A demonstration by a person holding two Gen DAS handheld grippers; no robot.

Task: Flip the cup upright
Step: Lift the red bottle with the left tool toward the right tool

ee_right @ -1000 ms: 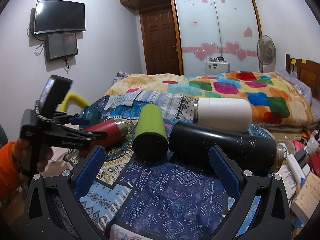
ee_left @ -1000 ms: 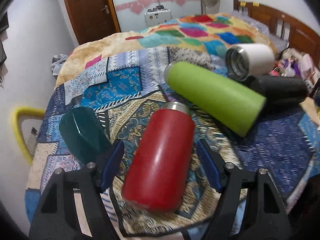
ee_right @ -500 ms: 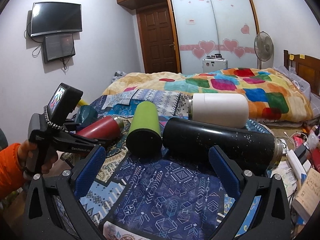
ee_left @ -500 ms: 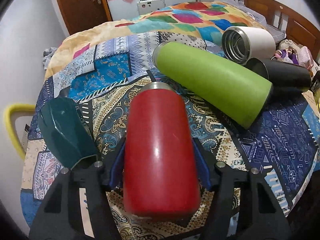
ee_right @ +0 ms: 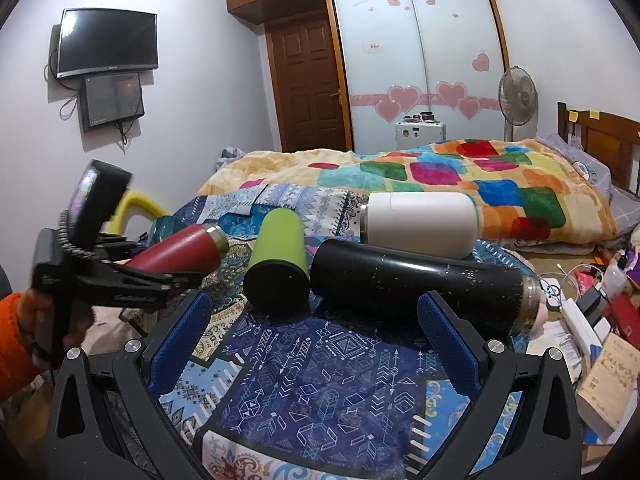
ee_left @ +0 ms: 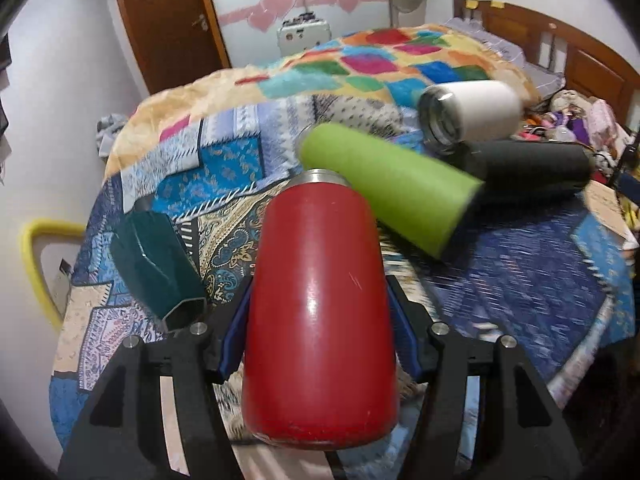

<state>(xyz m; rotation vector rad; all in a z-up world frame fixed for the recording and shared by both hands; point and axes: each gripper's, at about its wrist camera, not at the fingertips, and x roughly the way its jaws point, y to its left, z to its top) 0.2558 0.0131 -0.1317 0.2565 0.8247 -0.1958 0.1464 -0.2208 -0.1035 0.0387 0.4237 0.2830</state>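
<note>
1. The left gripper (ee_left: 318,332) is clamped on the red cup (ee_left: 320,320), its blue pads pressing both sides of the body near the base. The steel mouth points away from the camera.
2. In the right wrist view the red cup (ee_right: 180,254) is tilted, mouth end higher than the base, and seems lifted off the patterned cloth (ee_right: 332,360). I judge the flip begun but not finished: the cup is not vertical and not set down.
3. What is left, as I read it: swing the cup until the mouth faces up, stand it on the cloth and let go.
4. The right gripper (ee_right: 316,344) is spread wide and holds nothing. It hangs over the cloth, in front of the black cup (ee_right: 420,284).
5. Taking the red cup as landmark: the green cup (ee_left: 384,192) lies on its side just behind and to the right. The black cup (ee_left: 528,174) and the white cup (ee_left: 468,114) lie beyond the green one, also on their sides. A dark teal cup (ee_left: 156,264) lies close on the left.
6. Writing: raised lettering shows on the left gripper's arm in the right wrist view, too blurred to read. A small red label on the wardrobe door (ee_right: 376,46) is illegible. No brand shows on any cup.
</note>
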